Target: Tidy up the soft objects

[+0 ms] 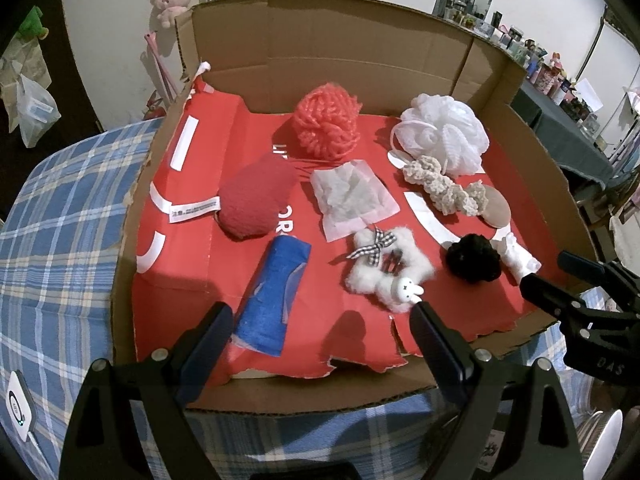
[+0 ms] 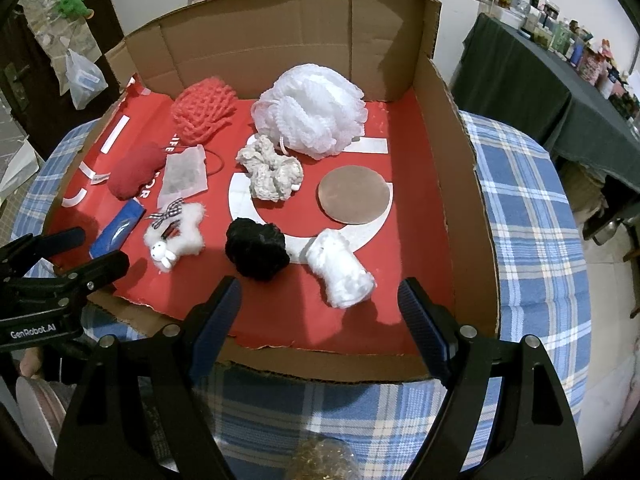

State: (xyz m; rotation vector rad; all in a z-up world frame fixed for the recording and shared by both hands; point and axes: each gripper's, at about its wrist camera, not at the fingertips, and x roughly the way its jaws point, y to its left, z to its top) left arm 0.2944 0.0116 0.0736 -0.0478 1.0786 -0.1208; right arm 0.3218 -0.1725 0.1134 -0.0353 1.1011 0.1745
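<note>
A: What's nearest?

B: Both grippers, at the near edge of the cardboard box [image 2: 460,168]. The left gripper [image 1: 320,320] has its fingers spread wide with nothing between them; the right gripper [image 2: 320,300] is the same, spread and holding nothing.

A: And just past them?

B: In the front row on the red sheet [image 2: 408,300] lining the box: a blue roll [image 1: 272,292] at the left, a white furry clip [image 1: 384,272] with a checked bow and a small rabbit head, a black pompom [image 2: 256,252], and a white fluffy roll [image 2: 340,272] at the right.

A: Behind that?

B: A red plush lump [image 1: 252,200], a white sachet [image 1: 352,196], a beige crocheted scrunchie [image 2: 272,172] and a brown disc [image 2: 354,194] lying flat, apart from the scrunchie.

A: Farthest back?

B: A coral mesh puff [image 1: 326,120] and a white mesh puff [image 2: 316,108] near the back wall. The box stands on a blue plaid cloth [image 2: 532,220].
</note>
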